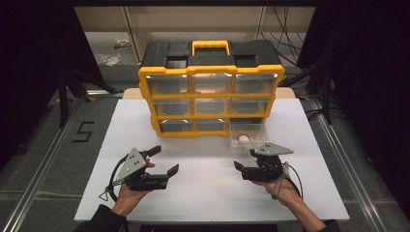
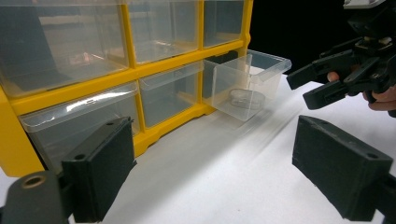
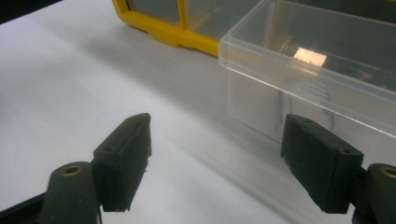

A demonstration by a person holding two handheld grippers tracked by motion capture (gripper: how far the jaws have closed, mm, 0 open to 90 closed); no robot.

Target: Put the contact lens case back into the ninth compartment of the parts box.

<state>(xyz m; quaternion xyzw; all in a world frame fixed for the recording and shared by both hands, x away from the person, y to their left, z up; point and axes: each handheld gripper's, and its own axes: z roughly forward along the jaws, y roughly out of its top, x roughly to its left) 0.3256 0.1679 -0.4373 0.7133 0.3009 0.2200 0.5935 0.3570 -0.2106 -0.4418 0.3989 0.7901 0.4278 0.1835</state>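
Two grippers rest over a white board [image 1: 203,188], each held in one of the person's hands. On the far half of the board stands a yellow and black organiser [image 1: 211,87] with three rows of three clear drawers. Its bottom right drawer [image 1: 248,134] is pulled out toward the person, and a small pale round item [image 1: 243,138] lies inside on the drawer floor. In the left gripper view the same drawer [image 2: 245,84] juts from the cabinet [image 2: 140,70] with the round item [image 2: 246,99] seen through its clear front wall.

The left gripper [image 1: 163,160] sits near the front left of the board, well apart from the organiser, its jaws spread wide with nothing between them. Its own view shows both black pads [image 2: 105,172] with bare board between them, aimed at the lower drawers.

The right gripper [image 1: 245,158] sits just in front of the pulled-out drawer, close to its front wall but not touching it. Its jaws are also parted and empty. In the right gripper view the drawer's clear corner [image 3: 299,88] rises just beyond the pads [image 3: 126,158], the right-hand pad lying before the drawer's front wall and the left-hand one over bare board [image 3: 70,84]. From the left gripper view the right gripper [image 2: 321,83] appears beside the drawer with a fingertip behind its jaws.
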